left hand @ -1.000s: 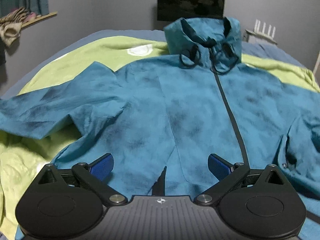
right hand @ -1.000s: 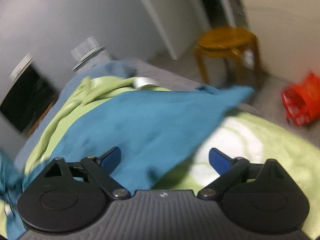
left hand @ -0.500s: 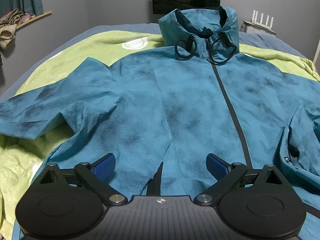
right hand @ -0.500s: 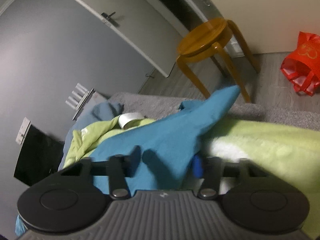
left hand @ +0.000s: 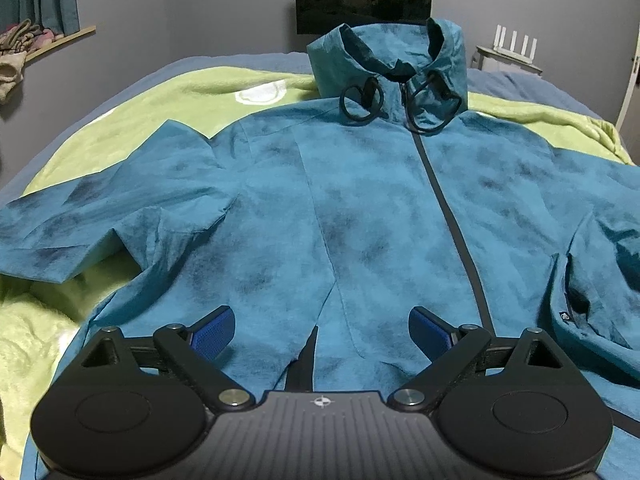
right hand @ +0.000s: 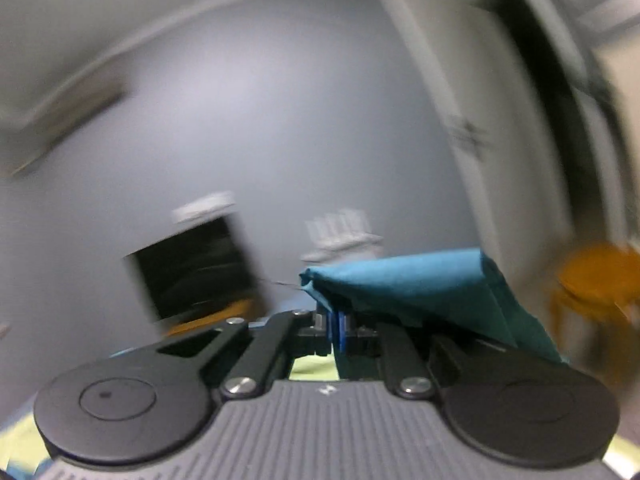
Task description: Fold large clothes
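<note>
Right gripper, spread a second ago, now pinches the sleeve and has lifted it off the green blanket, starting the inward fold, while the left gripper hovers spread over the flat teal jacket.

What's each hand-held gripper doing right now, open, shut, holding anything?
Left hand-held gripper: open, empty, above the teal jacket.
Right hand-held gripper: shut on the jacket's sleeve.
</note>
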The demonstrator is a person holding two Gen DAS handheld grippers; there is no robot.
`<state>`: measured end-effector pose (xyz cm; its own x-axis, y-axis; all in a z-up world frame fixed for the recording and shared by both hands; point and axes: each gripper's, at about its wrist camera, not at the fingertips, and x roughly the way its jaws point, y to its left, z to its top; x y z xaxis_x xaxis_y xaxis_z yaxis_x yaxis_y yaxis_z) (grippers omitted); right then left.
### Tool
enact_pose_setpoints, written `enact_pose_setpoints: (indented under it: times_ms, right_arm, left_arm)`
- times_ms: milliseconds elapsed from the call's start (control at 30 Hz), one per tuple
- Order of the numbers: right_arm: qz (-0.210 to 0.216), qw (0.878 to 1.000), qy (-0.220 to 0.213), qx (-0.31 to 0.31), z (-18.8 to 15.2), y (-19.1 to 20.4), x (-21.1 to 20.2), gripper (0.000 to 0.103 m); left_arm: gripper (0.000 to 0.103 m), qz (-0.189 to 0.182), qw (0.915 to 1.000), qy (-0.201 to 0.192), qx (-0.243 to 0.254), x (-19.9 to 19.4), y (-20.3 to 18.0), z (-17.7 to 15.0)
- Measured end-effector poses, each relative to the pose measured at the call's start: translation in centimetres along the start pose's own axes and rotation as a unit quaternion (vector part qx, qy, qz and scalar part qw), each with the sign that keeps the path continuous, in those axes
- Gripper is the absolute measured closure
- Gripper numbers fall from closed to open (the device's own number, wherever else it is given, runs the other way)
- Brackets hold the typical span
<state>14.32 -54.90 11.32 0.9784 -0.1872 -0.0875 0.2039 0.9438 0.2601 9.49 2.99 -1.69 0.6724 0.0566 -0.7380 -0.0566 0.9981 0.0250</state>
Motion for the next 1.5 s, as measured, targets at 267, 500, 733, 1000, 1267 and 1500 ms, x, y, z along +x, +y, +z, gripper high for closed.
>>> enact_pose_setpoints:
  times_ms: [267,500,733,1000,1267,1500]
  right_arm:
    - [0.217,0.966,0.055,-0.128,-5.0,21.0,0.1,0.099]
    - [0.274,0.910,0.268,-0.158,-19.1,29.0,-0.6,0.096]
    - [0.217,0.926,0.302,-0.063,-19.8,21.6,-3.3,0.046]
    - [0.043,0.956,0.283,0.064,-18.4,10.8,-3.4,0.039]
    - [0.033,0.950,0.301,0.079,-20.5,9.5,-2.7,0.039]
    - [0.050,0.950,0.301,0.073,-20.3,10.7,-2.4,0.039]
  left_arm:
    - [0.008,-0.009,0.9999,-0.010,-0.010,-0.4,0.7,-0.3]
    - [0.007,-0.023,0.9993,-0.017,-0.024,-0.8,1.5,-0.5]
    - [0.004,-0.064,0.9961,-0.060,0.002,-2.8,0.2,1.2]
    - [0.003,-0.148,0.9779,-0.066,0.132,-1.7,-9.6,6.3]
    - [0.051,-0.055,0.9528,0.048,0.295,6.0,-16.8,2.2]
    - [0.093,-0.076,0.9882,0.011,0.133,4.4,-8.2,5.5]
